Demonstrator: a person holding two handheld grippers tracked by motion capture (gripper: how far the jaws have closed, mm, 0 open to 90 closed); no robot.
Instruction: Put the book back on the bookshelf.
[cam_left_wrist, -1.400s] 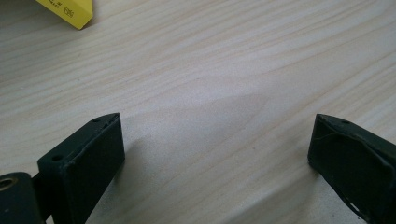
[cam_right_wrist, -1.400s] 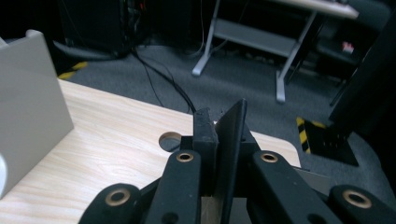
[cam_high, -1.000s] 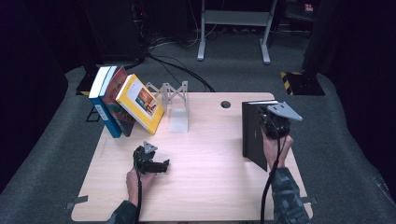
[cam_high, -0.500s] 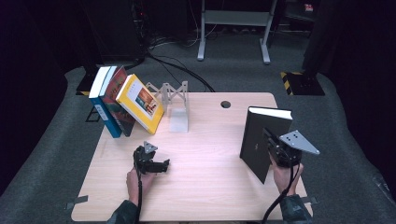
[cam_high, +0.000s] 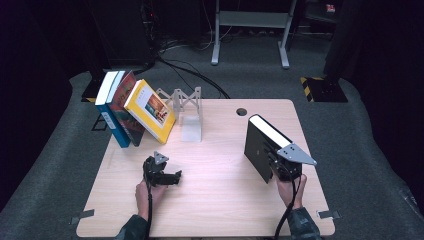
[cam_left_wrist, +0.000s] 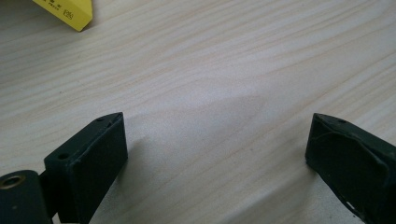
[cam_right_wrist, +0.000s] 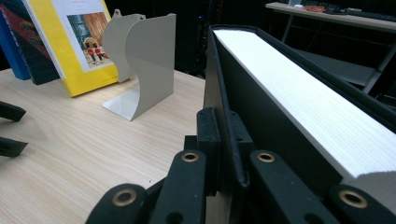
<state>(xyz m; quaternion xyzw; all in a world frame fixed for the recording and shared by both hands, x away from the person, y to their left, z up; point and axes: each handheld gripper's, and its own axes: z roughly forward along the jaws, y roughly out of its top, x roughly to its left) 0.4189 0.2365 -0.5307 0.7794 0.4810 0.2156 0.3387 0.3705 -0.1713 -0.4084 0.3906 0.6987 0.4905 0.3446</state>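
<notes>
Right gripper (cam_high: 274, 167) was clamped on black book (cam_high: 261, 145) in high view, book standing upright on table (cam_high: 220, 200), tilted a bit, just ahead of the hand. Left gripper (cam_high: 172, 178) lay low on table, well apart to its left, w/ jaws apart and nothing between. Leaning books (cam_high: 134, 114) and bookend (cam_high: 189, 116) sat beyond it.

Left gripper view: jaws wide apart over bare wood; yellow book corner (cam_left_wrist: 65, 11) far ahead-left.

Right gripper view: jaws pinched black book's cover (cam_right_wrist: 275, 116), white page edge to the right; grey bookend (cam_right_wrist: 144, 65) and yellow book (cam_right_wrist: 70, 42) ahead-left.
</notes>
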